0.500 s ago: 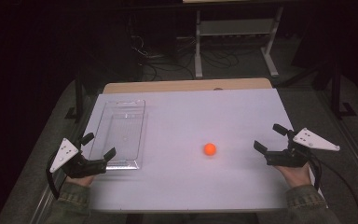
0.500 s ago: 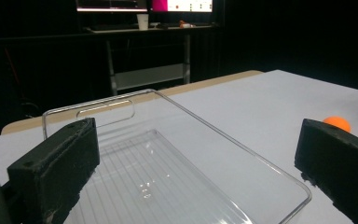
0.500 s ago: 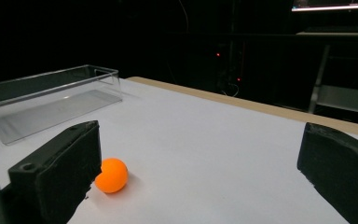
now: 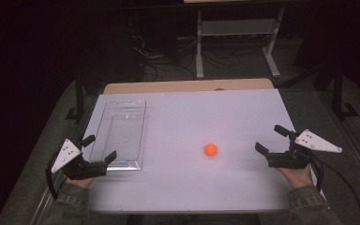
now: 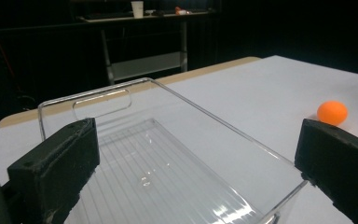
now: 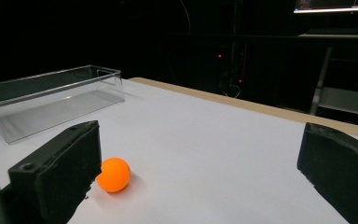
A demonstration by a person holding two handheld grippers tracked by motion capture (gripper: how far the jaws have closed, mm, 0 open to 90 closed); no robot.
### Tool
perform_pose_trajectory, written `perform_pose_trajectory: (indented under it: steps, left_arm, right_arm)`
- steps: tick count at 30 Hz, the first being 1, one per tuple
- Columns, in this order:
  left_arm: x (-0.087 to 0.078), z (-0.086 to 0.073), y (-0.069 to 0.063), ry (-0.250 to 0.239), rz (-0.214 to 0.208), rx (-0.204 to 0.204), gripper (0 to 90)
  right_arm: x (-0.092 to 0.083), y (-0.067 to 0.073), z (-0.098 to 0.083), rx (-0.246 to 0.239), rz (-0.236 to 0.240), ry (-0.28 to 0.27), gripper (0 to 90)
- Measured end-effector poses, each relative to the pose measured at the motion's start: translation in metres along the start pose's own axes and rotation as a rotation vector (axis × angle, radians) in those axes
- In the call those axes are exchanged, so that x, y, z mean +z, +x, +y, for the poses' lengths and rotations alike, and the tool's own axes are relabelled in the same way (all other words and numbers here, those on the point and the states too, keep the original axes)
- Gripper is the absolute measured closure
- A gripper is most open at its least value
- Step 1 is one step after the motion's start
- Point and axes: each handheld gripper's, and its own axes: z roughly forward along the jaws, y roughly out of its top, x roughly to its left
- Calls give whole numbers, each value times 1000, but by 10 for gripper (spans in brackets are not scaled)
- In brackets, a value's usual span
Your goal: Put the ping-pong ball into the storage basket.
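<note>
The ball (image 4: 211, 149) lay just left of the right gripper (image 4: 275, 142), nearer than the left gripper (image 4: 99, 149); both gaped empty.

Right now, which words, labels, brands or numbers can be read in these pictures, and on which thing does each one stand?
None can be read.
Ball: plain orange, no print.
Tray: clear plastic, no label.
Screen strip, far behind the table: its marks are too small and blurred to read.

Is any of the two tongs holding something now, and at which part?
Nothing is held. The left tongs stand open at the near end of the clear tray, and the right tongs stand open, apart from the orange ball.
</note>
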Motion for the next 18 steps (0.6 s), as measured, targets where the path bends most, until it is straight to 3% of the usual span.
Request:
perform_pose_trajectory:
  steps: [18]
  left_arm:
    - [2, 9, -1, 24, -13, 19, 0]
  right_arm:
    - [2, 1, -2, 6, 16, 17, 0]
